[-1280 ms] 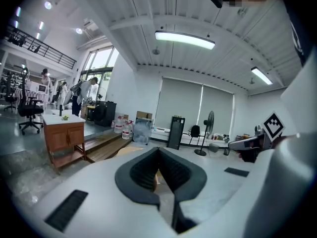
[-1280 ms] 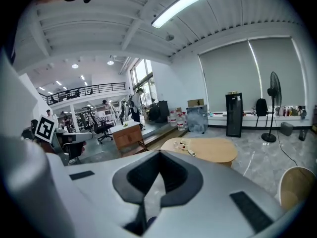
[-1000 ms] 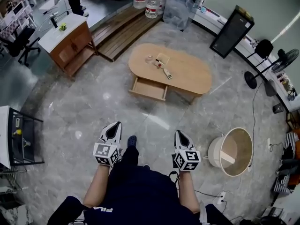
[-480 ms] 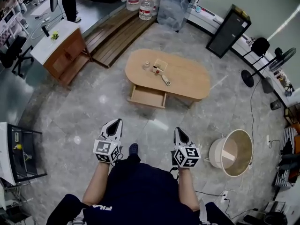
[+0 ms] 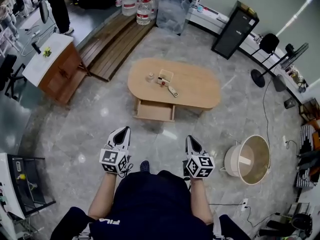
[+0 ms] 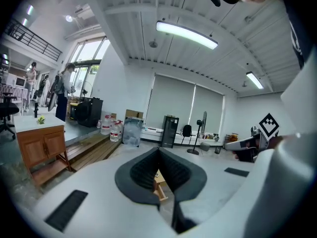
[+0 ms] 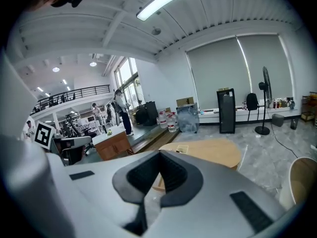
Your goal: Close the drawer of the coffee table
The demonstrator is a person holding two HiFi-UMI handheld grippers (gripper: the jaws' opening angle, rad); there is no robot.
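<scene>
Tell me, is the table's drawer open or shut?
Open. The drawer sticks out from under the coffee table, showing its inside.

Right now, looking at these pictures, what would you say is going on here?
A person faces an oval, light wooden coffee table whose shallow wooden drawer stands pulled open. The left gripper and right gripper are both shut, empty, and well short of the table. The drawer is not yet touched.

The head view is looking steeply down on the left gripper point(image 5: 123, 130) and right gripper point(image 5: 190, 139); both gripper views are facing forward along their jaws, sharing the worktop point(image 7: 208, 152) ahead.
</scene>
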